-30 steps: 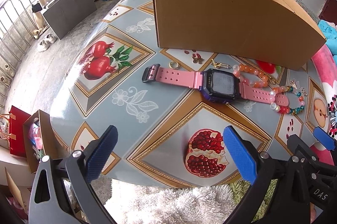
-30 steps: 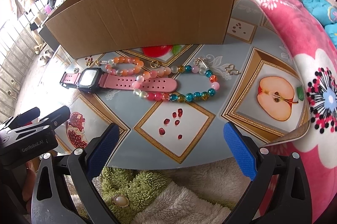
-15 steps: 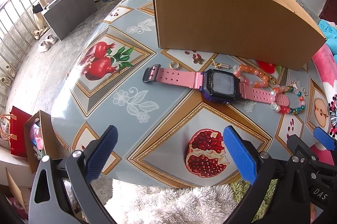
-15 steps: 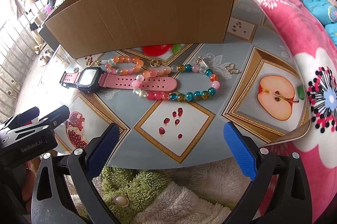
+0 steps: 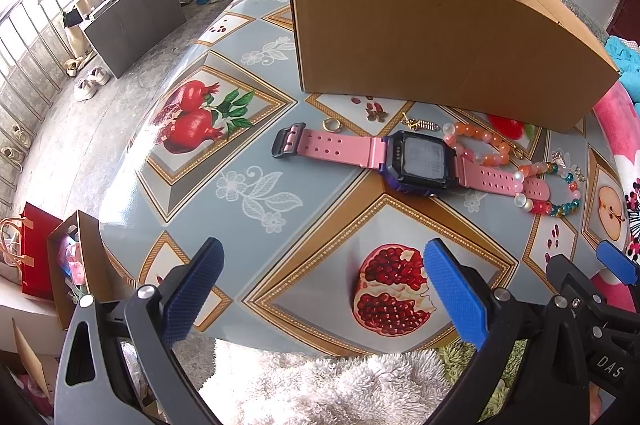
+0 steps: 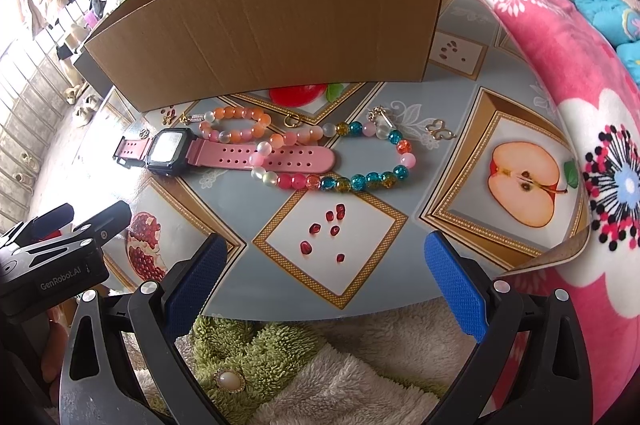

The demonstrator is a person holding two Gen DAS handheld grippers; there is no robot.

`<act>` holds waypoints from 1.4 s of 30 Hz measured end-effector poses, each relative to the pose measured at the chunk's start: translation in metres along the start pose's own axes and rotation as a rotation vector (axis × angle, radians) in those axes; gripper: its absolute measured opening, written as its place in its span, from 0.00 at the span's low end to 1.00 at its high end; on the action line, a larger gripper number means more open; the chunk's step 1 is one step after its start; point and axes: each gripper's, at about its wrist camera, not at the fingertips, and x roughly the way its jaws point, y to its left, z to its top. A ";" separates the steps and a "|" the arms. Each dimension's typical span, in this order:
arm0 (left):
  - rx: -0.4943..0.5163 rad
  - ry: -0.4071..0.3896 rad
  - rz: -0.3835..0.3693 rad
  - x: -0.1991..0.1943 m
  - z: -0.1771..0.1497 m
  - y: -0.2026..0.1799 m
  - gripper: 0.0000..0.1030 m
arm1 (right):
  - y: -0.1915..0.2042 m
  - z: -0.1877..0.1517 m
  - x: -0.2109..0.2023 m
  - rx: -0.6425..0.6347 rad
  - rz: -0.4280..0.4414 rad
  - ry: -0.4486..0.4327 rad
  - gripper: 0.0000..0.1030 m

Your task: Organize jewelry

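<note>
A pink-strapped digital watch (image 5: 416,161) (image 6: 170,151) lies flat on the fruit-print table. An orange bead bracelet (image 5: 478,141) (image 6: 236,123) and a multicolour bead bracelet (image 6: 352,161) (image 5: 552,193) overlap its strap end. A gold ring (image 5: 331,124), small gold charms (image 5: 420,123) and a butterfly charm (image 6: 440,132) lie nearby. An open cardboard box (image 5: 432,37) (image 6: 272,25) stands behind them. My left gripper (image 5: 320,289) is open and empty at the table's near edge. My right gripper (image 6: 326,277) is open and empty, to the left gripper's right.
A pink floral blanket (image 6: 560,73) rises along the table's right side. Fluffy white and green fabric (image 6: 304,365) lies below the near edge. The floor with a red bag (image 5: 36,253) and shoes drops off to the left.
Both grippers have held nearly still; the left wrist view has drifted very slightly. Nothing on the table has moved.
</note>
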 end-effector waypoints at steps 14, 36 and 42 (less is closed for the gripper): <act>0.004 -0.002 0.003 -0.002 -0.001 0.000 0.96 | -0.002 -0.001 0.000 0.005 0.003 -0.002 0.92; 0.008 0.014 -0.003 0.002 -0.002 0.001 0.96 | -0.009 0.002 -0.001 0.024 -0.004 -0.012 0.92; 0.000 0.046 -0.020 0.012 -0.001 0.006 0.96 | -0.013 0.004 -0.001 0.024 -0.013 -0.022 0.92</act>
